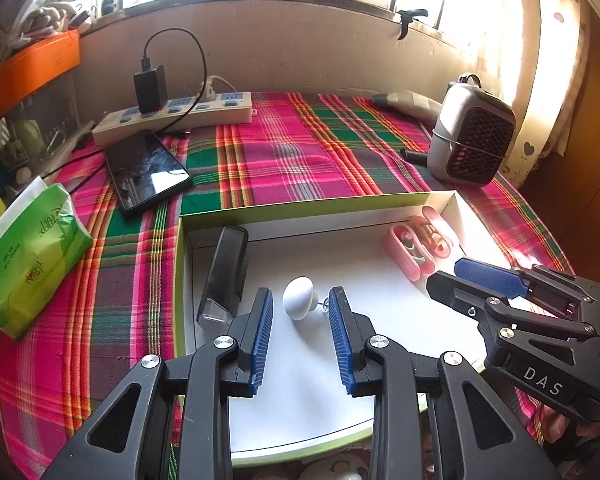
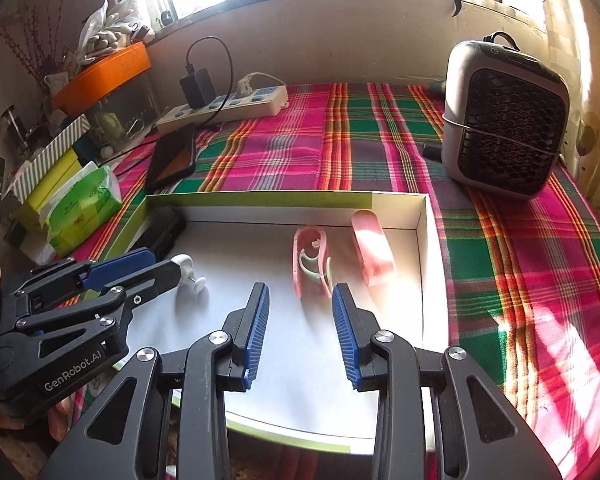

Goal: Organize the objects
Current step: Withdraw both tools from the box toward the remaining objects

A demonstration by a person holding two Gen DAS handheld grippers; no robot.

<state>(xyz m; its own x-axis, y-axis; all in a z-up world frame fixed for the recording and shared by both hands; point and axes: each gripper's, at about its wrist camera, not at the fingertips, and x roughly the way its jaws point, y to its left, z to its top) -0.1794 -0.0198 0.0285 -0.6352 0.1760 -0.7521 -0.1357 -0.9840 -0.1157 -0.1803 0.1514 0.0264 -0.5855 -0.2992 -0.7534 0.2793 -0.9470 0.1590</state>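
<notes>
White rounded plastic knob (image 1: 298,298) lies in the shallow white cardboard tray (image 1: 320,204), between the left tool's (image 1: 300,304) spread fingers, untouched; right tool (image 2: 300,300) spread, empty.

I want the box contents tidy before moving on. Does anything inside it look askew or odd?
Yes. The black case leans tilted against the box's left wall instead of lying flat. The pink case lies open beside its separated pink part. The white knob lies on its side.
</notes>
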